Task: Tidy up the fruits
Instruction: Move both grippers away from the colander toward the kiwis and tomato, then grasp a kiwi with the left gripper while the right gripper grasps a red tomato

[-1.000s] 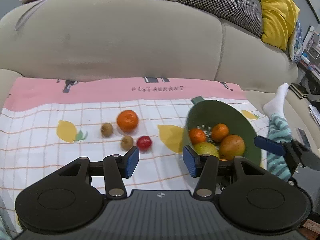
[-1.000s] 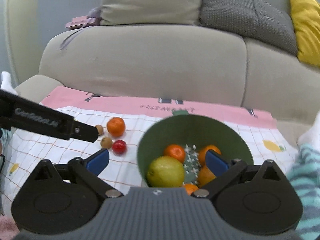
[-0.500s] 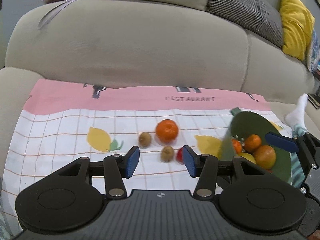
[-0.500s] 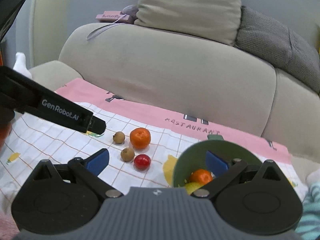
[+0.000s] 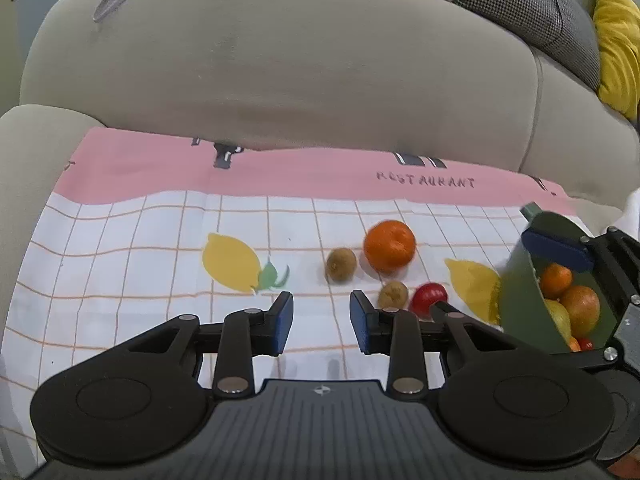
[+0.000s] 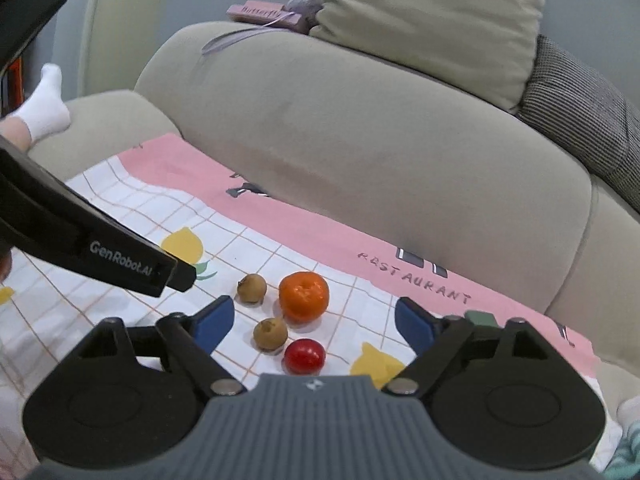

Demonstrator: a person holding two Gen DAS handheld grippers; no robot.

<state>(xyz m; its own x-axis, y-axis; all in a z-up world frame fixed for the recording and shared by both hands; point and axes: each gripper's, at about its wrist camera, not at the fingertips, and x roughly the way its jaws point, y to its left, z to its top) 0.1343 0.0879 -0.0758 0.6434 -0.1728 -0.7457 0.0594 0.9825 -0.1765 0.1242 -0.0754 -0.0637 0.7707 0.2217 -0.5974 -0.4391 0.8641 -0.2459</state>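
A: Where did things stand w/ the fruit?

B: 4 pieces lay loose on the checked cloth (image 5: 132,240): an orange (image 5: 389,245), 2 kiwis (image 5: 341,265) (image 5: 393,295) and a small red fruit (image 5: 429,298). The green bowl (image 5: 520,300) sat tilted at the right edge of the left wrist view, w/ several fruits inside, incl. a tangerine (image 5: 556,280).

A: And the grippers?

B: The left gripper (image 5: 321,322) hovered over the cloth w/ its blue pads apart, holding nothing; the near kiwi was just beyond its right pad. The right gripper (image 6: 312,322) had its fingers spread wide. In the left view 1 of its blue pads (image 5: 556,249) lay against the bowl's rim, so it prob. gripped the bowl, but the 2nd pad was hidden behind the wall, so that couldn't be confirmed.

A: Risks from there?

B: Mainly the bowl. It was tipped steeply toward the cloth, so any more tilt, or a slip at the rim, could've spilled what was already sorted. Also the 4 loose pieces sat close together; the near kiwi and red fruit looked almost touching. A pinch on 1 could've knocked its neighbor rolling, and round fruit on a soft sofa (image 5: 280,80) cloth wouldn't have stopped fast. The orange looked wide for the left gripper's gap as it stood.
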